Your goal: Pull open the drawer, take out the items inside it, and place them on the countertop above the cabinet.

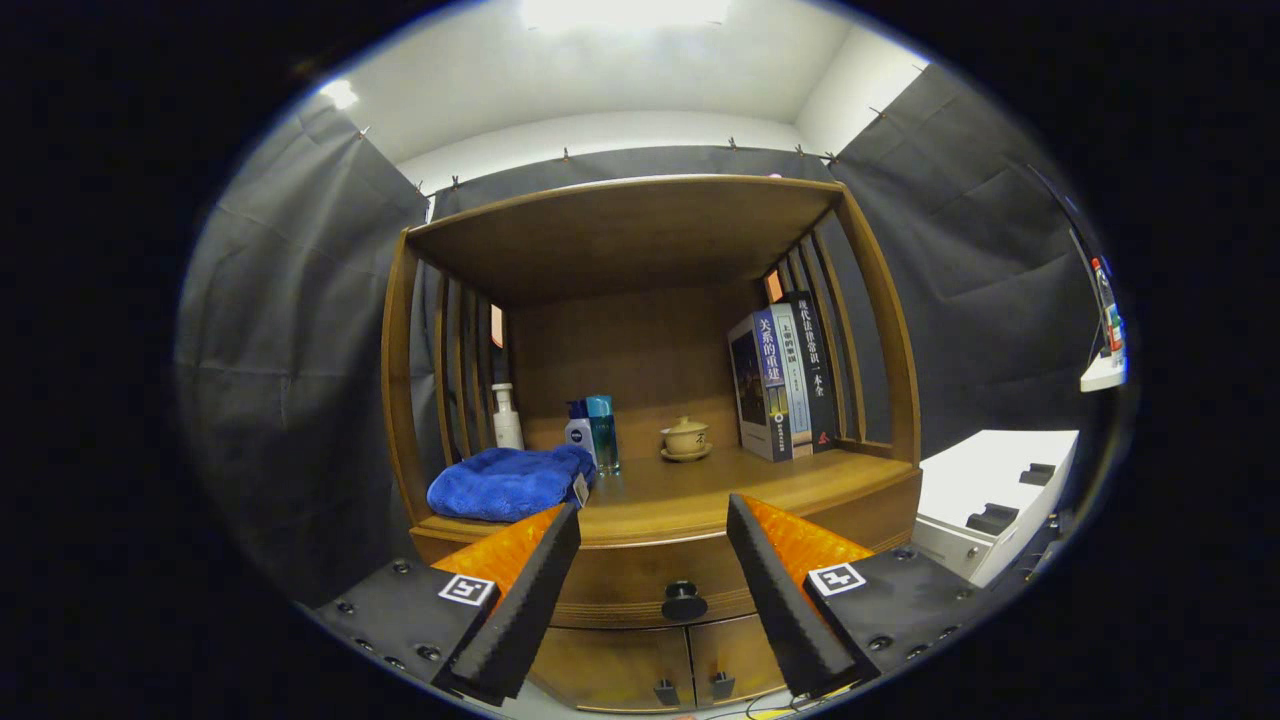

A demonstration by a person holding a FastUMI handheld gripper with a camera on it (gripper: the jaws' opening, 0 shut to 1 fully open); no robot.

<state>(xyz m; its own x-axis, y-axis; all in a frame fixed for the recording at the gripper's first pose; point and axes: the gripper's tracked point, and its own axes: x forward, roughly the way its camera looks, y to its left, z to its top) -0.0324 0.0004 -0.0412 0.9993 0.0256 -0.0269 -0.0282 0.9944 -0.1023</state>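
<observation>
Gripper (655, 520) hangs in front of the wooden cabinet (890, 400), fingers spread wide, holding nothing. Drawer (640, 585) sits closed under the countertop (680, 490); its dark round knob (683, 600) shows in the gap between the fingers, nearer the right one, not touched. Items inside the drawer are hidden.

Countertop is already crowded. A folded blue towel (505, 482) lies at the left front, just beyond the left fingertip. Behind it a white pump bottle (506, 417) stands by the slats. Two small bottles (593, 432) stand near the middle. A lidded tea cup on a saucer (686, 438) sits right of them. Upright books (785, 385) lean at the right side. Two small lower doors (690, 665) sit below the drawer. A white table (985, 475) stands beside the cabinet's right.
</observation>
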